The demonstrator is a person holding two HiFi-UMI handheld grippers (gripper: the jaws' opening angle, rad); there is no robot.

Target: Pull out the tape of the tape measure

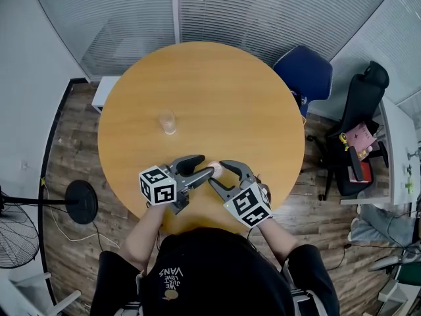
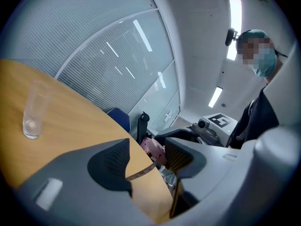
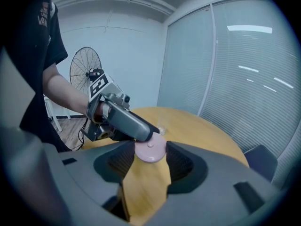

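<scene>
A person at the near edge of a round, light wooden surface (image 1: 217,91) is working on the pulling step. The right tool (image 3: 150,155) is clamping a round pink tape measure case (image 3: 150,149) between its two pads and holding it just above the surface's near edge. The left tool (image 2: 146,157) is pointing level at the case with its jaws standing wide apart. A short run of pale, marked tape (image 2: 141,171) is crossing the gap between them, with neither pad pressing on it. By this reading the tape is only just starting out of the case. The next move is calling for the left tool to close on the tape's free end and draw it straight away from the case. The right tool, meanwhile, needs to keep the case steady. On show: one tape measure, two tools, and one clear, empty drinking glass (image 1: 169,122) standing upright nearer the surface's middle.
</scene>
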